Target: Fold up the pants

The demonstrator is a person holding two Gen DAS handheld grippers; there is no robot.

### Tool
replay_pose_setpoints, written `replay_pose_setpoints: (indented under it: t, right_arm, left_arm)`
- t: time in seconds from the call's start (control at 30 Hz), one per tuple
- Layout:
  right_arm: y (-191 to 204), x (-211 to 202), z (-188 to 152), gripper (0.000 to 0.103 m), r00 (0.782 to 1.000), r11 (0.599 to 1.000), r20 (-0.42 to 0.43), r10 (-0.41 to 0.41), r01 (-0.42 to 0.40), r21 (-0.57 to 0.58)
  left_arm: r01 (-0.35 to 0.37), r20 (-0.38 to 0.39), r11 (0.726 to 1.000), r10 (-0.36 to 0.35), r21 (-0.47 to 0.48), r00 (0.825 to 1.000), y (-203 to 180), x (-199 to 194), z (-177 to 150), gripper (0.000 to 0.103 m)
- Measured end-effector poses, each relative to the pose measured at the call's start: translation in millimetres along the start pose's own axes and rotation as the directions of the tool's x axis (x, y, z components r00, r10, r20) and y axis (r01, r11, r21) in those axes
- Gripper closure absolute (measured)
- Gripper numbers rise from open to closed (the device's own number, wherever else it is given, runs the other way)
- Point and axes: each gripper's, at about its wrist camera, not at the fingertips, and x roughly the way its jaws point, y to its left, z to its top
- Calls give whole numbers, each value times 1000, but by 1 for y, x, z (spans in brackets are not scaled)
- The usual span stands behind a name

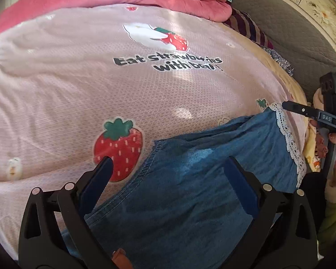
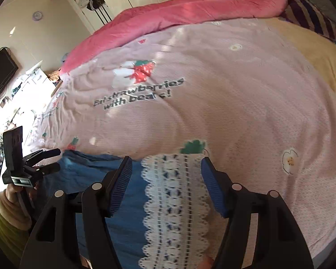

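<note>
Plainly, the pants (image 1: 212, 163) are spread on the bed (image 1: 78, 89), their long axis running from the left tool (image 1: 168, 170) across to the right tool (image 2: 166, 170). Below and ahead of the left tool a stitched denim edge is seen; under the right tool the lace hem (image 2: 174, 201) is found, lying between its two pads. Both tools are held apart, with no cloth pinched: the left spread wide above the denim, the right open less far over the lace. Each end is thus nearer to its own tool, and the cloth stretches sideways between them. For a fold, one end would probably be carried along that axis onto the other, so the lace end is judged the likelier grasp.
</note>
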Motion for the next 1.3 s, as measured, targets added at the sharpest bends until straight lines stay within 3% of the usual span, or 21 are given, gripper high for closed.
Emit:
replay_pose_setpoints:
  t: [0.03, 0.1, 0.17, 0.2, 0.27, 0.37, 0.47, 0.63, 0.77, 1.0, 1.07, 1.17, 1.3]
  right_arm:
    - [-6, 4, 0, 41, 1000, 1000, -13, 7, -7, 21]
    - [-11, 9, -1, 41, 999, 998, -38, 25, -23, 56]
    - [-13, 17, -3, 41, 996, 997, -73, 44, -39, 68]
    - [-11, 20, -4, 53, 995, 997, -91, 48, -42, 67]
    - [-2, 21, -5, 68, 995, 1000, -101, 15, -13, 18]
    - [5, 13, -6, 79, 998, 1000, -67, -1, 0, -20]
    - [6, 9, -6, 80, 998, 998, -36, -44, 43, -39]
    - [3, 29, -9, 76, 989, 993, -88, -115, 111, -49]
    - [1, 31, -10, 72, 987, 989, -83, -140, 136, -50]
    - [-1, 23, -9, 53, 984, 985, -63, -169, 167, -30]
    - [2, 16, -9, 47, 981, 981, -39, -192, 191, -40]
    - [10, -2, -11, 46, 974, 971, 43, -221, 224, -78]
    - [22, -19, -18, 43, 980, 983, 116, -159, 168, -77]
  left_arm:
    - [4, 1, 1000, -4, -2, 1000, 0, 2, 0, 11]
    - [-1, -4, 1000, 1, 9, 1000, -2, 8, 0, 21]
    - [0, -26, 1000, 0, 11, 1000, -4, 16, -1, 50]
    - [4, -40, 1000, -4, 8, 999, -5, 20, -1, 57]
    - [8, -57, 1000, -7, 7, 998, -6, 26, -1, 84]
    - [-19, -48, 1000, 20, 17, 999, -6, 24, 5, 94]
    - [-31, -16, 999, 31, 19, 999, -5, 22, 13, 94]
    - [-82, -10, 995, 83, 50, 996, -8, 36, 12, 93]
    - [-126, 14, 990, 125, 66, 992, -9, 35, 13, 80]
    - [-148, 51, 988, 146, 36, 988, -4, 22, 12, 71]
    - [-171, 74, 984, 168, 41, 983, -6, 15, 12, 68]
    - [-206, 112, 977, 200, 46, 973, -9, 3, 11, 63]
    - [-168, 148, 985, 163, 22, 975, -12, -15, 7, 55]
